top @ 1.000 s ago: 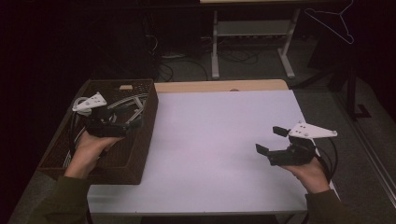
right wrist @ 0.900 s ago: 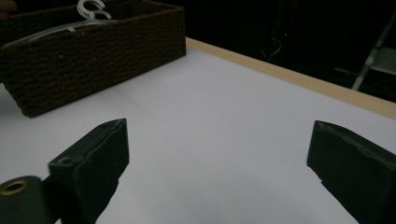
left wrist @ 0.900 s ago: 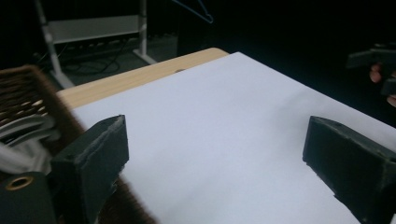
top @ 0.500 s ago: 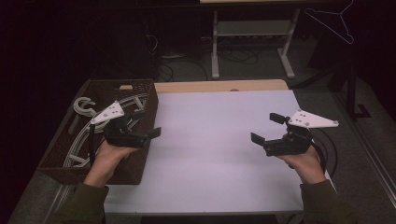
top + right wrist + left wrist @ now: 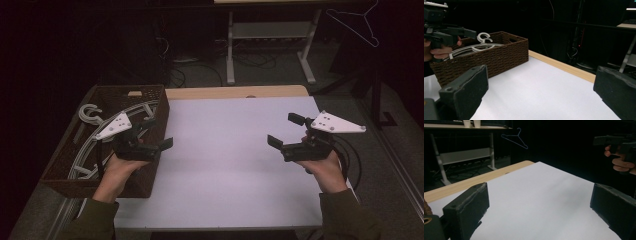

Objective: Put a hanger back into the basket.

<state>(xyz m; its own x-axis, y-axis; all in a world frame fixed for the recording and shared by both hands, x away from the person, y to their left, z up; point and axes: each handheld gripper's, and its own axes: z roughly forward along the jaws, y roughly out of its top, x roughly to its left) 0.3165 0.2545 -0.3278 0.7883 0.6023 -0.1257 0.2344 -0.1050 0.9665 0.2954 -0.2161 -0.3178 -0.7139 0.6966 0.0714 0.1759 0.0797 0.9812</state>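
Note:
A brown woven basket (image 5: 156, 95) stands on the left end of the white table top (image 5: 225, 160) and holds several white hangers (image 5: 90, 113). My left gripper (image 5: 159, 132) hangs over the basket's right wall, open, jaws toward the table's middle with nothing between them (image 5: 541, 210). My right gripper (image 5: 284, 130) is held above the table's right side, jaws wide; they have just been opening and are bare (image 5: 541, 92). Seen from the right gripper, the basket (image 5: 506, 53), the hangers (image 5: 482, 40) and the left gripper (image 5: 454, 35) lie to the left.
A wooden strip (image 5: 235, 92) runs along the table's far edge. Behind it stand a metal-legged bench (image 5: 270, 30) and floor cables. A thin wire hanger (image 5: 357, 25) hangs at the back right. The other hand with its gripper (image 5: 616, 142) is in the left gripper view's top right.
The left hand has come out from over the basket's middle to its right wall, toward the table. The right gripper has risen slightly and its jaws have spread a little.

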